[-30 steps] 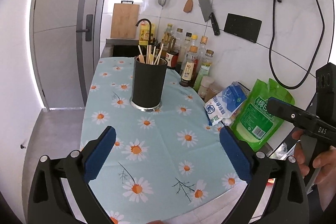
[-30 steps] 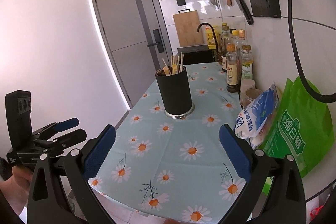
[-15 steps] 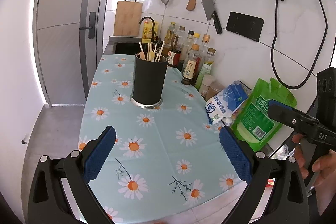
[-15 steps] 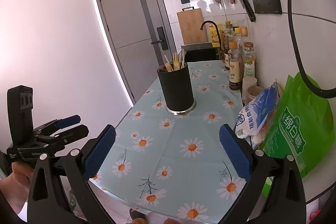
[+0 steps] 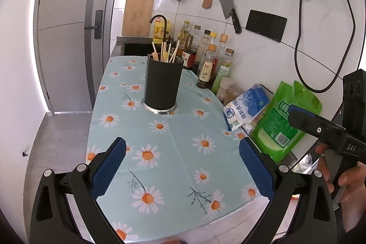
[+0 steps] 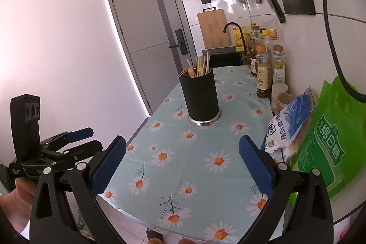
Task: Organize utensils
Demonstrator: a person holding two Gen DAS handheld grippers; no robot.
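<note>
A black cylindrical utensil holder (image 5: 162, 84) stands upright on the daisy-print tablecloth (image 5: 178, 143), with several wooden chopsticks and spoons (image 5: 165, 52) sticking out of its top. It also shows in the right wrist view (image 6: 201, 97). My left gripper (image 5: 181, 166) is open and empty, held above the near end of the table, well short of the holder. My right gripper (image 6: 181, 166) is open and empty too, back from the table's near edge. Each gripper shows in the other's view, the right one (image 5: 320, 127) at the right and the left one (image 6: 68, 143) at the left.
Along the wall on the right stand several sauce bottles (image 5: 210, 65), two small jars (image 6: 282, 95), a blue-white salt bag (image 5: 247, 106) and a green sugar bag (image 5: 283, 120). A sink with a black tap (image 5: 157, 22) lies behind the table. A grey door (image 5: 66, 26) is at the left.
Both grippers have drawn back and risen a little from the table, so the holder looks smaller and farther. Both stay open and empty.
</note>
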